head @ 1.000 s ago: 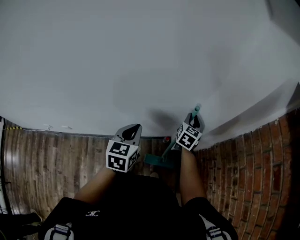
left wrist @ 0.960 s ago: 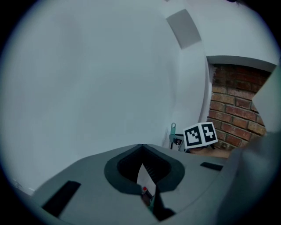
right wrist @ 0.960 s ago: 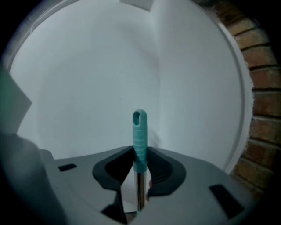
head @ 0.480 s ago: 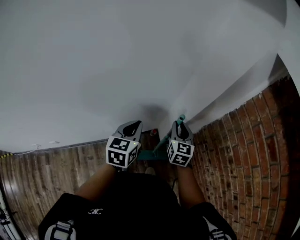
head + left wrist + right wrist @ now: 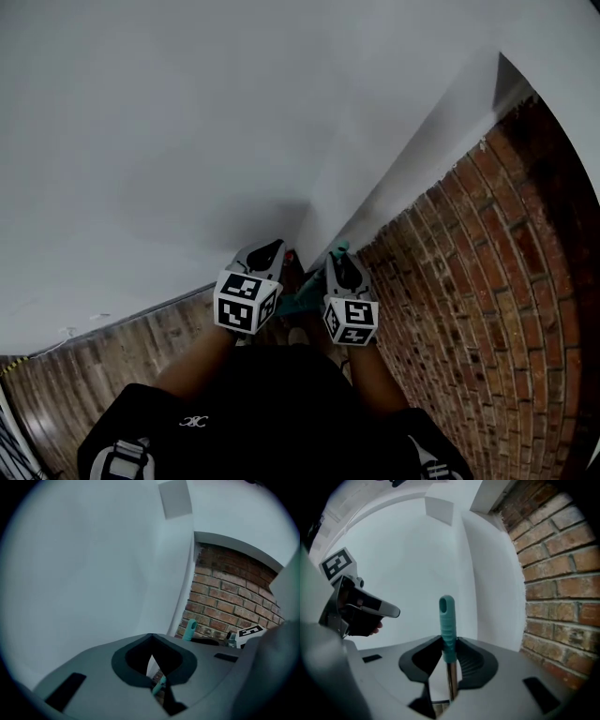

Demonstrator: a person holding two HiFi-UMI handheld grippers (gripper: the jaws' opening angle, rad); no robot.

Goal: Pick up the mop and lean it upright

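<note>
Facing a room corner, head view: plain white wall [image 5: 187,141] meets red brick wall [image 5: 469,281], brown wood-plank floor [image 5: 122,356] below. The left gripper [image 5: 266,250] and right gripper [image 5: 341,262] sit side by side near the corner. The teal-handled mop with a metal shaft [image 5: 338,248] rises between the right jaws, its teal head lower down between the 2 grippers.

Left gripper view: jaw tips pressed together, nothing between them. The mop's handle tip shows beyond, at right, against the brick.

Right gripper view: 2 jaws clamped on the mop's ribbed teal grip, shaft running down below. Handle upright, near the white wall, brick at right. The left gripper is at left, apart from the mop.
</note>
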